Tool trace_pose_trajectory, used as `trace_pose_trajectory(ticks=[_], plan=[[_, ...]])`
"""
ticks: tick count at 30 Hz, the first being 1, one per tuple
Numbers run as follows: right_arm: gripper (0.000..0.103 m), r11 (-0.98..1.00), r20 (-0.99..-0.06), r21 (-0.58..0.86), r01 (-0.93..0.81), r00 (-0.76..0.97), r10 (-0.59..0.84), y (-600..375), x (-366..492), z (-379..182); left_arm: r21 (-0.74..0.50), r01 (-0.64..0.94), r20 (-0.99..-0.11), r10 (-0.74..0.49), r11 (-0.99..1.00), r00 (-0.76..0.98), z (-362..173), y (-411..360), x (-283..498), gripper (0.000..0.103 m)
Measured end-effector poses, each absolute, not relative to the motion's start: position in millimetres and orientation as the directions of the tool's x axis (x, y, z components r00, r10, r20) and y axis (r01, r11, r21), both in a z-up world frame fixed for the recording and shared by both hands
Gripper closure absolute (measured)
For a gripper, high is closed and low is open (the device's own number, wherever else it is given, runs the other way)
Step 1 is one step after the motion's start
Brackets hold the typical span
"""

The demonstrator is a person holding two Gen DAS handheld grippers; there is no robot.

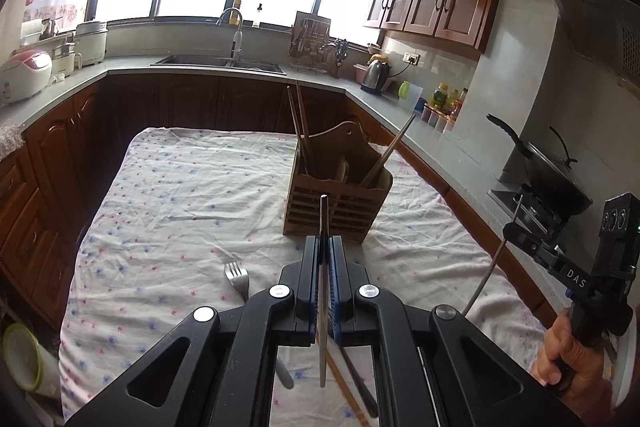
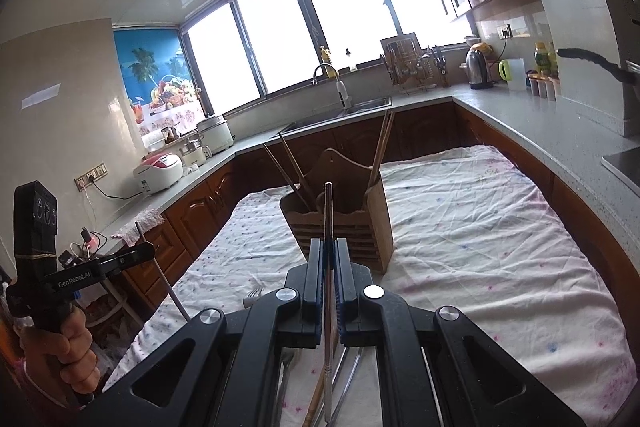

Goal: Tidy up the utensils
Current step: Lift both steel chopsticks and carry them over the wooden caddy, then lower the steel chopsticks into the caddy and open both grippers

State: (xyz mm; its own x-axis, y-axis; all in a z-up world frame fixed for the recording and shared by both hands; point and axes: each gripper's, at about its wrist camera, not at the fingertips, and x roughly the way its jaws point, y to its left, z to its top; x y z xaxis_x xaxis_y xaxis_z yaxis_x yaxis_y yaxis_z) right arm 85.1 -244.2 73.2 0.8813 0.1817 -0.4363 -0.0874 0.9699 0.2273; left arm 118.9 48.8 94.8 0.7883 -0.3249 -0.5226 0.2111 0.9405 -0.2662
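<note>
Each gripper's fingers are clamped on a thin metal chopstick: the left gripper (image 1: pixel 325 267) holds one slim steel chopstick (image 1: pixel 323 291), the right gripper (image 2: pixel 329 267) another (image 2: pixel 328 287). The slatted wooden utensil holder (image 1: pixel 340 199) stands ahead on the cloth-covered surface (image 1: pixel 168 195). Held near mid-length, either smooth rod could swivel or slip and miss its narrow compartment.

Utensil holder (image 1: pixel 338 195) stands on clothed table (image 1: pixel 168 195), chopsticks (image 1: pixel 301 131) in it, fork (image 1: pixel 237 279) nearer left, sink (image 1: pixel 218 61) behind, probably more utensils (image 2: pixel 320 387) lying nearest.
</note>
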Motion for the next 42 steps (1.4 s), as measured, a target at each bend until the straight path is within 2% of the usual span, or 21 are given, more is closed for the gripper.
trace_pose_trajectory(ticks=[15,28,34,42], plan=[[0.098,0.978,-0.295,0.173,-0.113,0.942,0.161,-239.0,145.0,109.9,-0.229,0.236,-0.414,-0.314,0.944,0.854,131.7,45.3,160.5,0.100],[0.098,0.986,-0.162,0.155,-0.059,0.983,0.085,-251.6,220.3,140.8,-0.195,0.241,-0.315,-0.293,0.951,0.903,146.8,35.5,240.7,0.100],[0.098,0.989,-0.142,0.146,-0.035,0.988,0.056,-255.7,246.3,136.0,-0.186,0.233,-0.288,-0.279,0.955,0.916,134.7,28.0,290.4,0.100],[0.098,0.989,-0.178,0.147,-0.010,0.983,0.036,-258.3,263.6,97.7,-0.222,0.202,-0.315,-0.266,0.954,0.911,86.9,14.7,342.0,0.100]])
